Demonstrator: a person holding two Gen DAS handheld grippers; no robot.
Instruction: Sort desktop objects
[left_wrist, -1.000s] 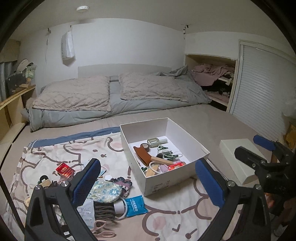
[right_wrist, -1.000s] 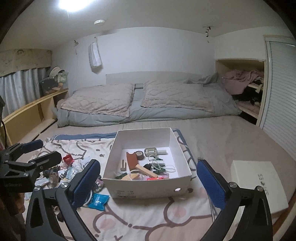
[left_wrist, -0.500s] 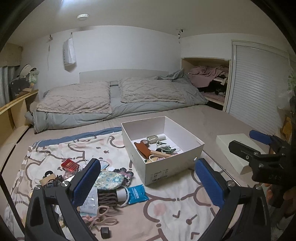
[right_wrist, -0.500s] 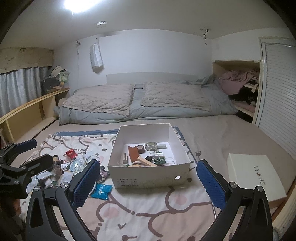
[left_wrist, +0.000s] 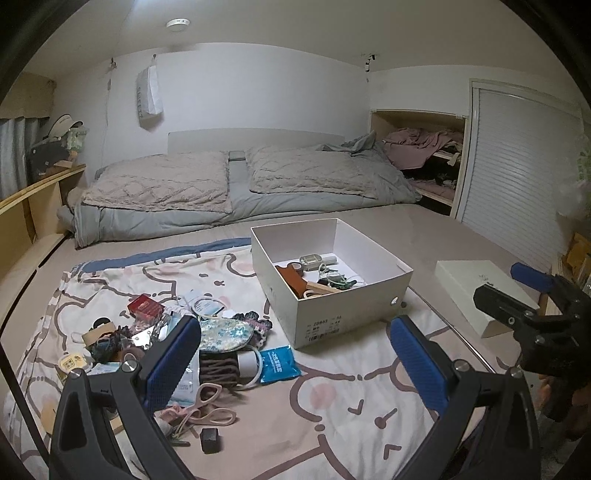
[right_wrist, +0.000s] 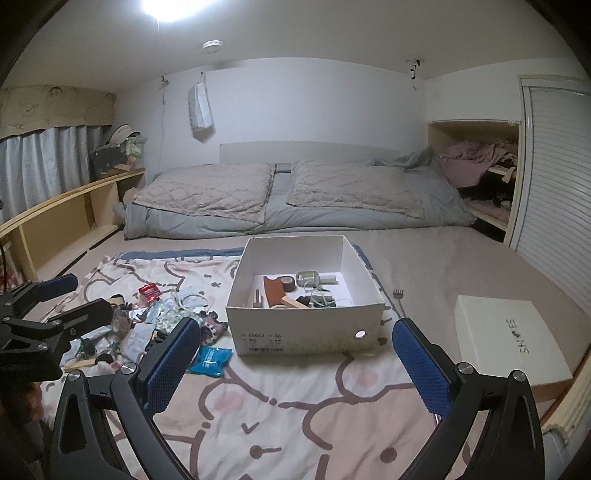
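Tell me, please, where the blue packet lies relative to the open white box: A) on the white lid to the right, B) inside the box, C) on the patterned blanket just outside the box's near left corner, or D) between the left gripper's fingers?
C: the blue packet lies flat on the patterned blanket, just outside the near left corner of the open white box.

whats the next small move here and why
Probably lower the left gripper toward the pile of small things on the patterned blanket, perhaps to the blue packet lying nearest the white box. Both grippers are open and hold nothing, the right gripper included. The box already holds some items, while the pile is still unsorted.
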